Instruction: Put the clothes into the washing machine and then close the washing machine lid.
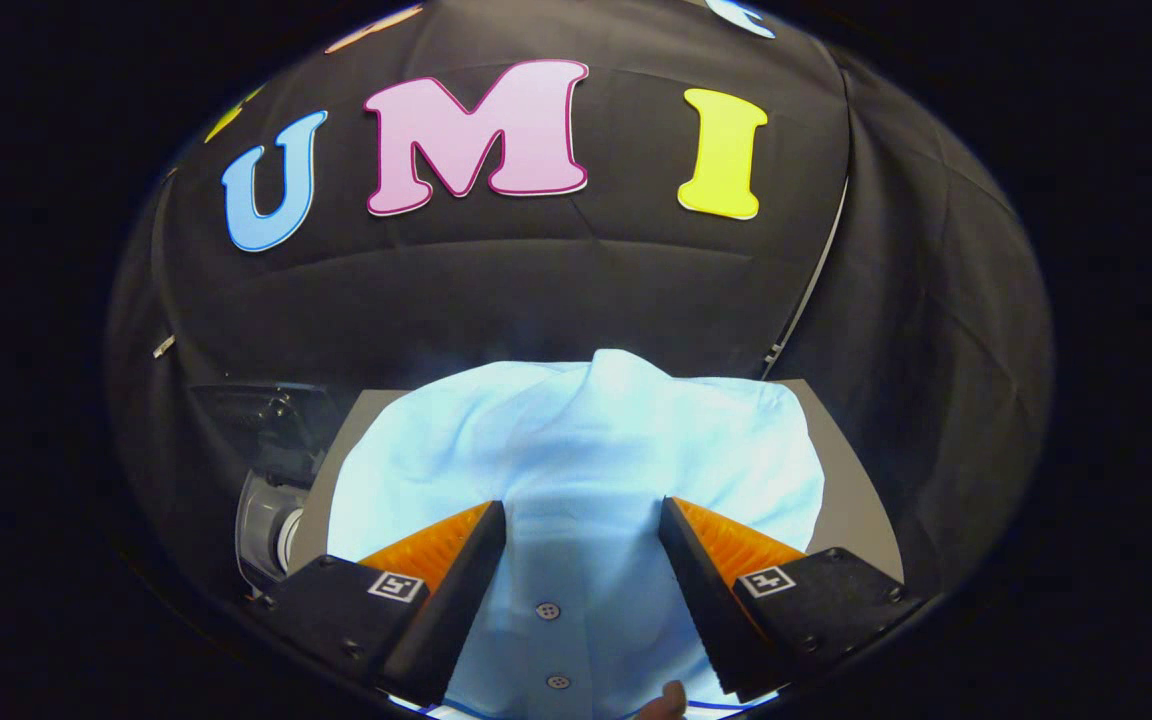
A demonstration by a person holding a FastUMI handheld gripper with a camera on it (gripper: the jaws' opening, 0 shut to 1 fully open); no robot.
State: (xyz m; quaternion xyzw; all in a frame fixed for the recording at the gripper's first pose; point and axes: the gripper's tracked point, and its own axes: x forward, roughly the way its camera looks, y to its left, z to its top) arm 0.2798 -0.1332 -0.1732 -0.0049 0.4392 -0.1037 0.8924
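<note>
A light blue button-up shirt (576, 450) lies spread over a grey table top (856, 500), directly below and ahead of the fingers. My gripper (581, 515) hangs open just above it, its two fingers spread wide on either side of the shirt's button strip, with cloth showing between them. I cannot tell whether the fingertips touch the fabric. The washing machine (266, 480) shows as a dark and pale shape beside the table, to the left of the fingers and lower down; its lid state is unclear.
Black cloth walls stand close behind the table and wrap round to the right. A thin pale strip (816, 280) runs down the wall corner behind the shirt. A fingertip of a person (671, 700) shows by the shirt's near edge.
</note>
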